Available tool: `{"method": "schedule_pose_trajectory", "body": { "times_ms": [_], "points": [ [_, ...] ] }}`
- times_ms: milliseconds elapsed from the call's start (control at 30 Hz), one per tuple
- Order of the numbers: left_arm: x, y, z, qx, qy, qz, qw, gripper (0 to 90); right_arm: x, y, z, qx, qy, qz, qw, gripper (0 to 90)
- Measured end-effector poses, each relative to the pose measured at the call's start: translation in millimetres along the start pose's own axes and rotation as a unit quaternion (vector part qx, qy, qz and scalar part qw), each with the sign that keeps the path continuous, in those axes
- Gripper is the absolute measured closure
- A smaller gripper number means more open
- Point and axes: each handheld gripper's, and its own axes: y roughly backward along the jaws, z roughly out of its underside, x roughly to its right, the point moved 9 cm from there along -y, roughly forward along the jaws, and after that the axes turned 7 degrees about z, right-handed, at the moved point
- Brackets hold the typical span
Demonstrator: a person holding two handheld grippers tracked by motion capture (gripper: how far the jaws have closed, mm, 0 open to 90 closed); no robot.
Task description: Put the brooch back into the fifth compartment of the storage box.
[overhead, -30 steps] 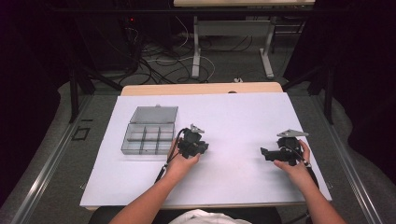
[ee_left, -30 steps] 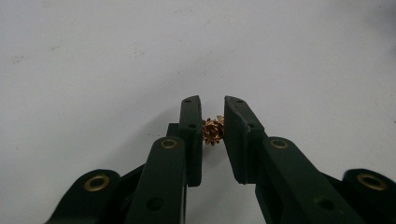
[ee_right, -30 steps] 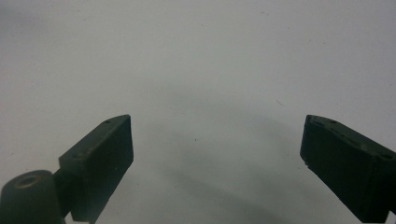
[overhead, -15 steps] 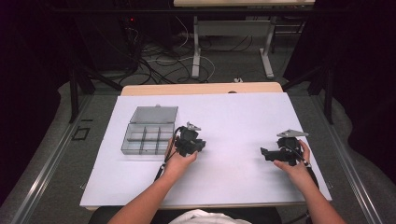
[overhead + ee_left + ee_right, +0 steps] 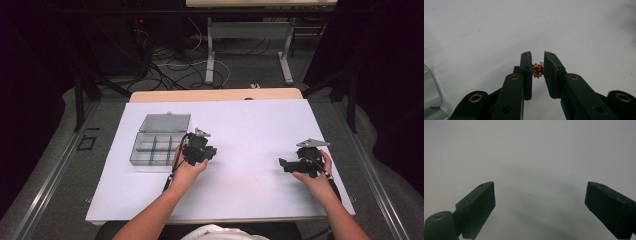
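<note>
My left gripper pinches a small gold toothed gear between its pads, just above the white table sheet. My right gripper rests apart on the sheet, jaws wide and empty. Just left of my left hand sits a clear compartment box, lid raised; its contents I cannot make out. Beyond the table lie tangled cables on a dark floor.

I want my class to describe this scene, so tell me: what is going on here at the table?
A person sits at a white table with a two-jaw gripper in each hand. The left gripper is shut on a small gold flower-shaped piece, just right of an open grey compartment box. The right gripper rests near the table's right edge, jaws wide apart, holding nothing.
</note>
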Motion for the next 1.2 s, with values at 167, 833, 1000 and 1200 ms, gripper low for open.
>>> {"method": "schedule_pose_trajectory", "body": {
  "times_ms": [167,833,1000,1200],
  "points": [
    [-3.6,6.9,-1.4,0.002,0.006,-0.006,1.0000,77.4,-0.3,0.3,-0.3,0.001,-0.003,-0.001,1.0000,9.1],
    [-15.6,28.0,-5.8,0.017,0.023,-0.015,0.9995,77.3,-0.3,0.6,-0.4,0.002,-0.003,0.000,1.0000,9.1],
    [-18.6,32.5,-4.7,0.016,0.027,-0.019,0.9993,77.4,-0.4,0.6,-0.6,0.002,-0.003,0.001,1.0000,9.1],
    [-23.5,38.0,-3.6,0.022,0.037,-0.023,0.9988,77.3,-0.2,0.8,-0.3,0.001,-0.002,0.003,1.0000,9.1]
  ]
}}
